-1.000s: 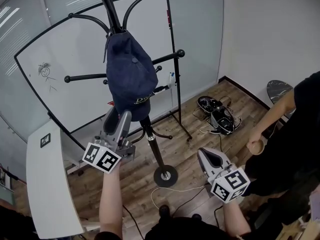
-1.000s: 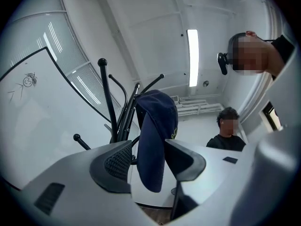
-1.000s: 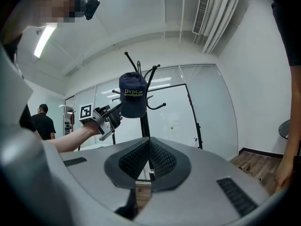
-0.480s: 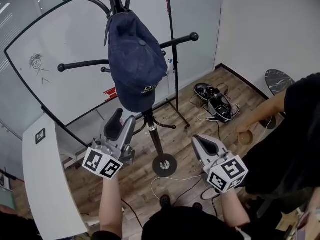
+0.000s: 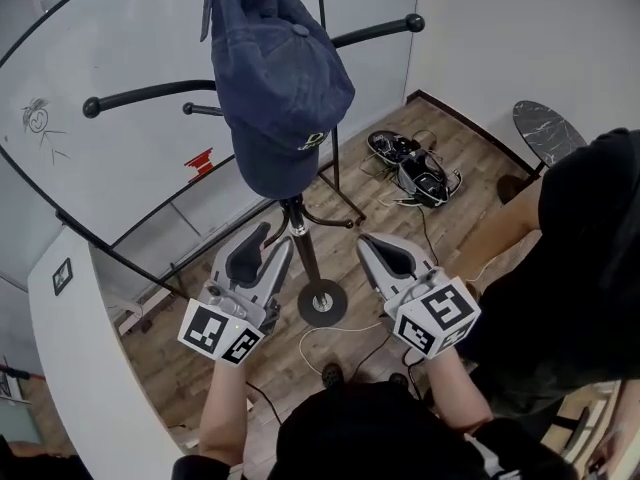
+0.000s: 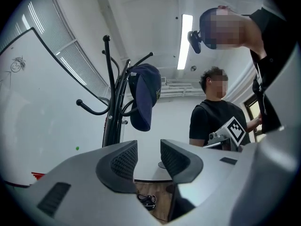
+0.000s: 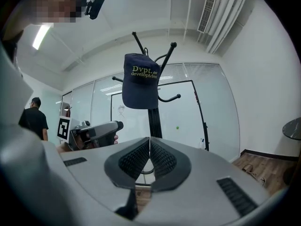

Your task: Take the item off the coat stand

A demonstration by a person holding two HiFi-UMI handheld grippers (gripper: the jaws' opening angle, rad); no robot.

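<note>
Overhead, the dark navy fabric baseball cap (image 5: 280,98) hangs on the black metal coat stand (image 5: 303,253), with both grippers low beneath it.
Head view: left gripper (image 5: 262,238) and right gripper (image 5: 385,251) sit either side of the pole, clear of the cap. Left gripper view: jaws parted, have just been closing, nothing between them; cap up on a hook. Right gripper view: jaws pressed together, holding nothing; cap's green lettering faces it.

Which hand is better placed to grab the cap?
Probably left: the left gripper sits nearer under the cap, jaws apart and empty though just closing somewhat; the right gripper has its jaws together.
</note>
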